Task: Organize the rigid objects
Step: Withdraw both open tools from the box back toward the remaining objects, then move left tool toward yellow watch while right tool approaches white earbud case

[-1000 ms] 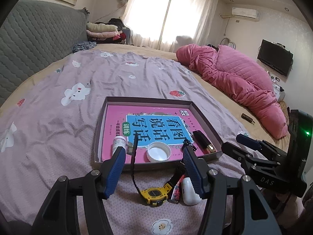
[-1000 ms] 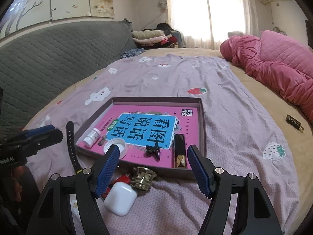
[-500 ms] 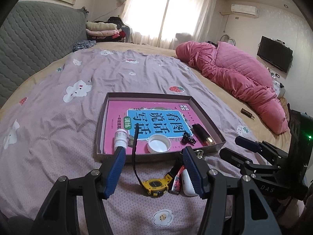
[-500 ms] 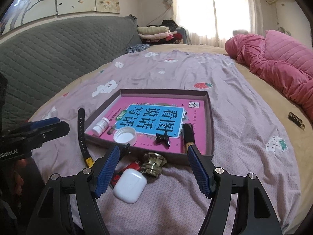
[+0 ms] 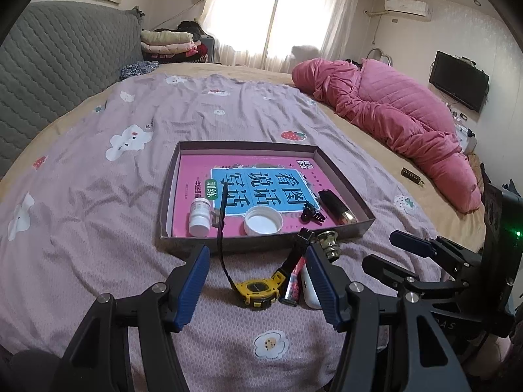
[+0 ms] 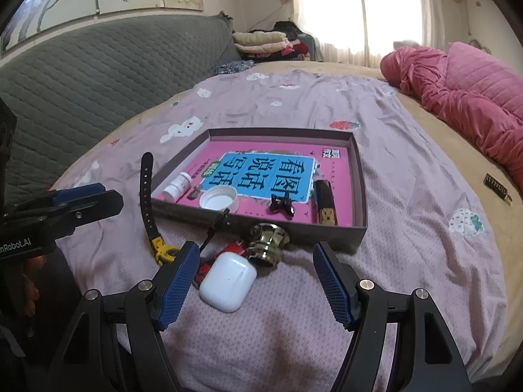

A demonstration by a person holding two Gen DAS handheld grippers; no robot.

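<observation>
In the left wrist view, the left hand-held gripper is seen hovering over a bed with its jaws set fairly wide and nothing pinched between them. A yellow watch lies on the lilac sheet between the blue pads, one strap arching up over the near wall of a shallow box. A lighter and a white earbud case lie just beside the watch, and a brass knob stands against the box wall. Inside the box, a pink book is overlain by a white bottle, a white cap, a black clip and a dark lipstick tube. The right hand-held gripper is seen at the right edge. In the right wrist view, the right hand-held gripper is held wide apart and empty above the earbud case, with the brass knob just beyond it and the watch off to the left.
</observation>
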